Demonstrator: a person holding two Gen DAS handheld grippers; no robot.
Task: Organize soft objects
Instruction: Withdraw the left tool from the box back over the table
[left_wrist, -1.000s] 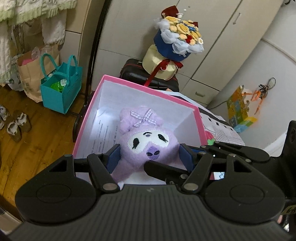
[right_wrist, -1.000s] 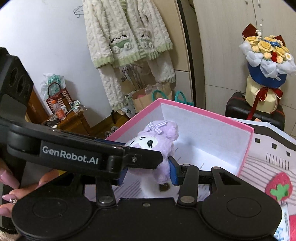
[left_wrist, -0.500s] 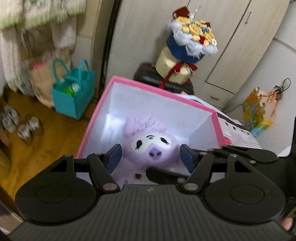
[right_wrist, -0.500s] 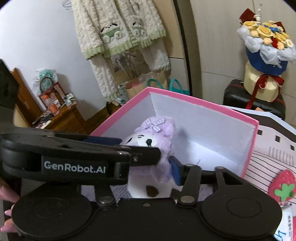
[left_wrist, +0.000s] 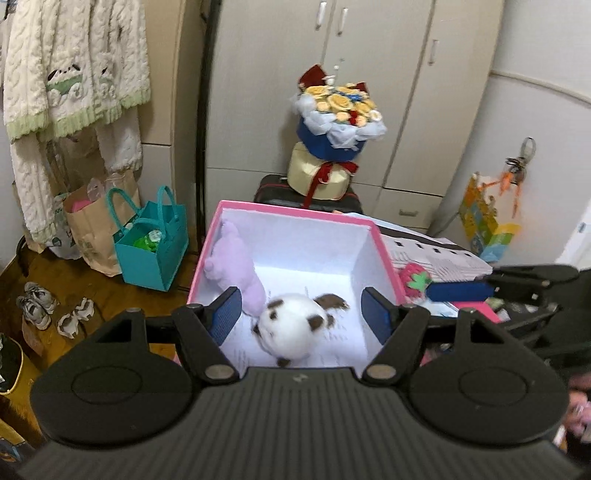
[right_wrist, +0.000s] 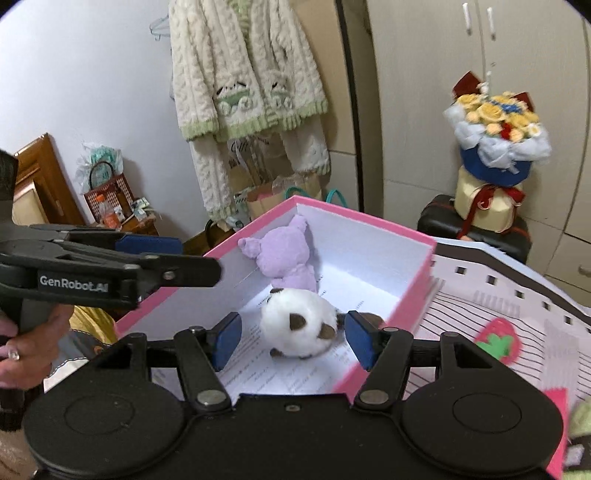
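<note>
A plush toy with a purple head (left_wrist: 232, 258) and a white body with brown paws (left_wrist: 291, 325) lies tipped over on the floor of a pink box (left_wrist: 295, 210) with white walls. My left gripper (left_wrist: 301, 314) hovers above the box's near side, its jaws opening, the pads clear of the toy below. In the right wrist view the same plush toy (right_wrist: 299, 325) lies in the pink box (right_wrist: 369, 218) under my right gripper (right_wrist: 294, 338), which stands open and apart from it. The left gripper's fingers (right_wrist: 184, 273) reach in from the left, held by a hand.
A flower bouquet (left_wrist: 338, 110) sits on a black suitcase (left_wrist: 273, 190) behind the box. A teal bag (left_wrist: 151, 247), a paper bag (left_wrist: 92, 225) and shoes (left_wrist: 37, 306) stand on the wood floor at left. The box's lid with a felt strawberry (right_wrist: 496, 339) lies to the right.
Both grippers have let go of the plush toy and pulled back and up. The toy has dropped and tipped over inside the box. The right jaws have spread wide.
</note>
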